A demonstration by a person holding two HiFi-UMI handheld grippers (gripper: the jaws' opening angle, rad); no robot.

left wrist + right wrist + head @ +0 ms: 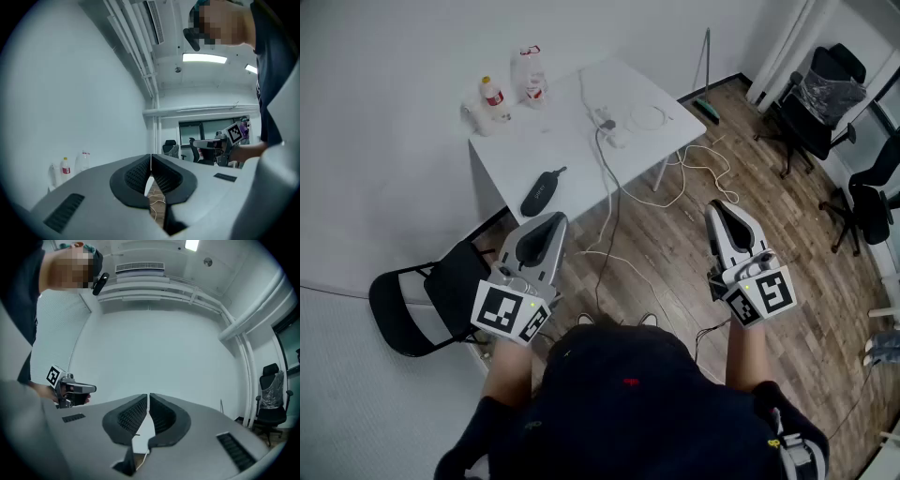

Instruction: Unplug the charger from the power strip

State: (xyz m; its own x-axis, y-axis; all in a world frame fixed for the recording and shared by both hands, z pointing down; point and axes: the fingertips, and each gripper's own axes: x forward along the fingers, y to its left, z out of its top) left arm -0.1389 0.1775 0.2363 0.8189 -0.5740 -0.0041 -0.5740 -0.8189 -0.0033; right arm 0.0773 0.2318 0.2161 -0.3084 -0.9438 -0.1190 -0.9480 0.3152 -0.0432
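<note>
While the left tongs and right tongs hang clenched empty, the charger at twelve o'clock on the table looks light and stiff; grip its body.

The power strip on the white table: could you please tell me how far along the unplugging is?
Done: nothing visible. The power strip and cables lie on the white table, well ahead of both grippers; whether the charger is still seated is too small to tell. In hand: nothing; the left gripper and right gripper are shut and empty. Left: approach, grip the charger, pull it out.
</note>
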